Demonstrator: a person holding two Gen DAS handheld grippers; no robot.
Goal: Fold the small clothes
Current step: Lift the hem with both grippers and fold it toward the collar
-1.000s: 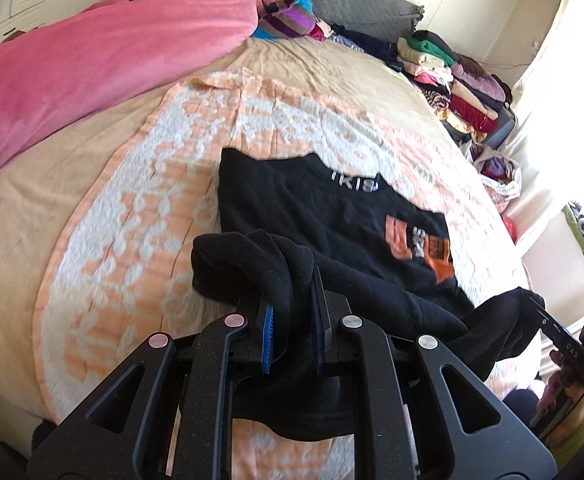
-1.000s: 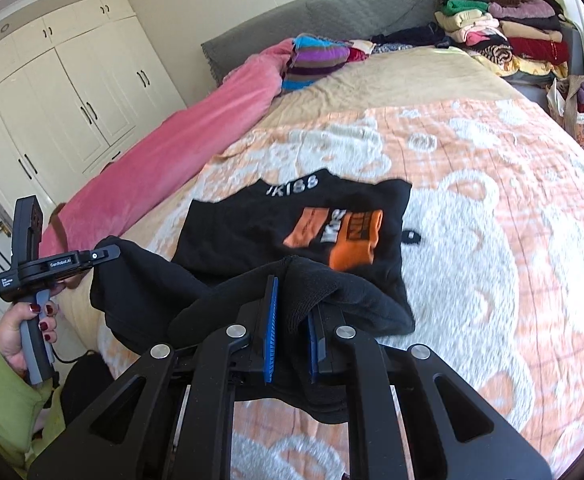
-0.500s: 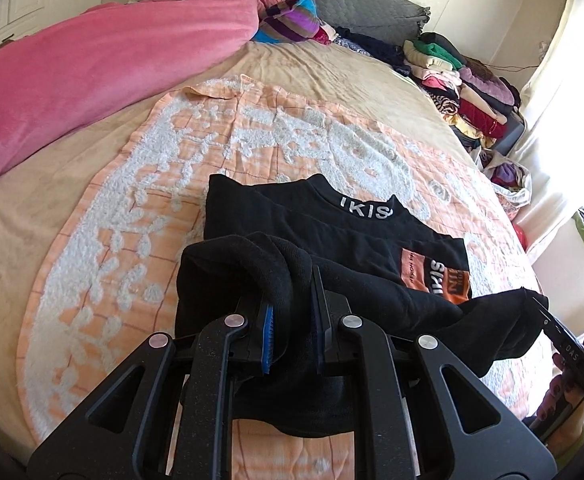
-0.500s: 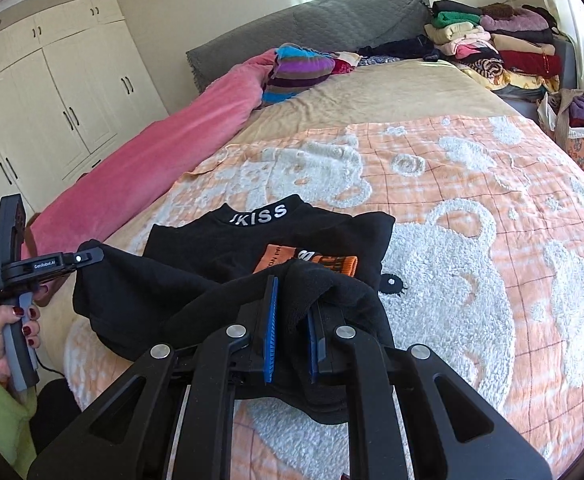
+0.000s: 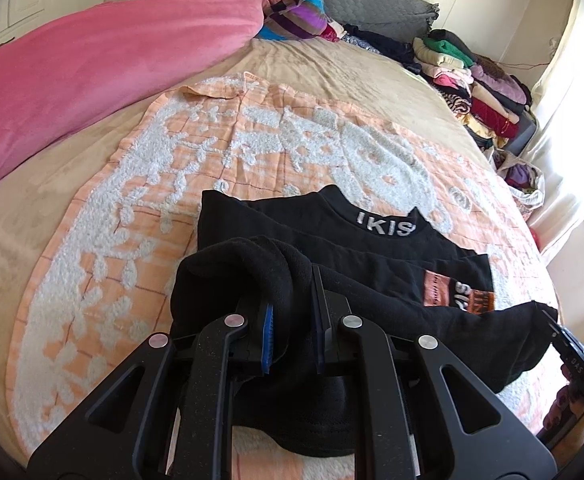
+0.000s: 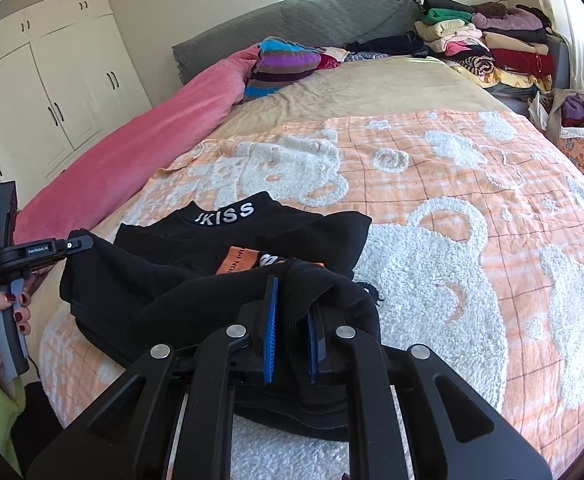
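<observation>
A black top [image 5: 332, 240] with white collar lettering and an orange chest print lies on the orange and white blanket [image 5: 140, 200]. Its lower hem is lifted and folded up over the body. My left gripper [image 5: 290, 300] is shut on the hem's left corner. My right gripper [image 6: 292, 300] is shut on the hem's right corner, low over the print [image 6: 240, 258]. In the right wrist view the left gripper [image 6: 77, 245] shows at the far left, pinching the black cloth, held by a hand. The top's lower half is hidden under the fold.
A pink duvet [image 5: 92, 64] runs along the bed's left side. A striped garment [image 6: 284, 64] lies near the grey headboard [image 6: 312, 12]. Folded clothes [image 6: 492, 44] are stacked at the far right corner, with a bag [image 6: 576, 120] beside the bed. White wardrobes [image 6: 32, 100] stand on the left.
Both grippers have carried the hem forward toward the collar and lower. The fold now covers more of the orange print.
</observation>
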